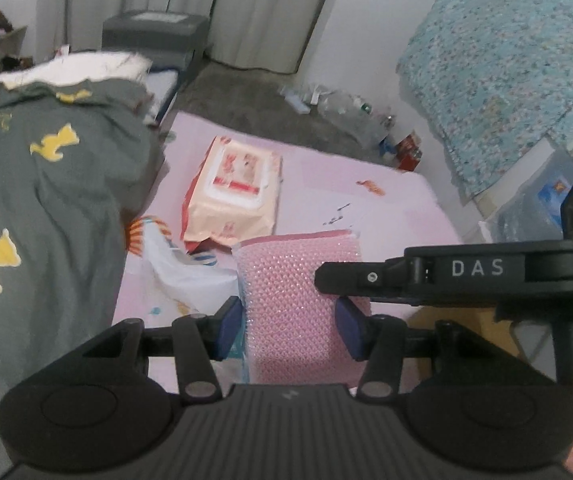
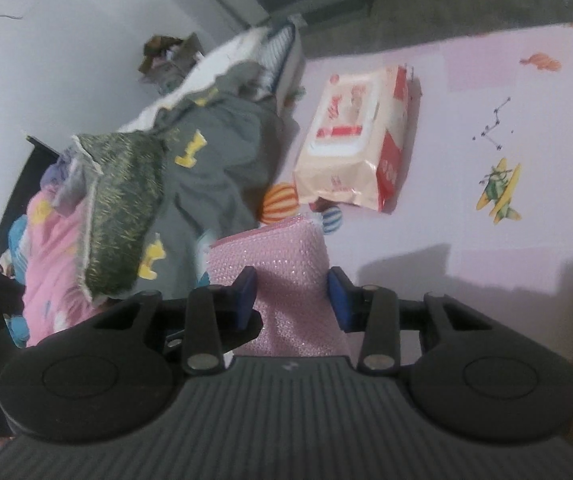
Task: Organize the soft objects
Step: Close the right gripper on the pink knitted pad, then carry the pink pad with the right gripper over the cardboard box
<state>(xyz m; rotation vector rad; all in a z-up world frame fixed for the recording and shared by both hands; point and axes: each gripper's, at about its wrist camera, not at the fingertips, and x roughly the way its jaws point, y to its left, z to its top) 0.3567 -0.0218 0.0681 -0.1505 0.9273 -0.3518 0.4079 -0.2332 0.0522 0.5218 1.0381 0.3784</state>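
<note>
A pink glittery knitted sponge pad (image 1: pixel 292 300) is held between both grippers above the pink play mat (image 1: pixel 326 184). My left gripper (image 1: pixel 289 330) is shut on its near end, blue pads on both sides. My right gripper (image 2: pixel 292 300) is shut on the same pad (image 2: pixel 282 276); its black finger reaches in from the right in the left wrist view (image 1: pixel 366 278). A peach wet-wipes pack (image 1: pixel 234 188) lies flat on the mat beyond the pad, and it also shows in the right wrist view (image 2: pixel 356 140).
A grey garment with yellow patches (image 1: pixel 46 200) is heaped on the left. A dark green cloth (image 2: pixel 122 200) and a pink quilt (image 2: pixel 50 264) lie on the pile. A white printed cloth (image 1: pixel 182 268) sits by the pad. Bottles (image 1: pixel 350 112) clutter the far floor.
</note>
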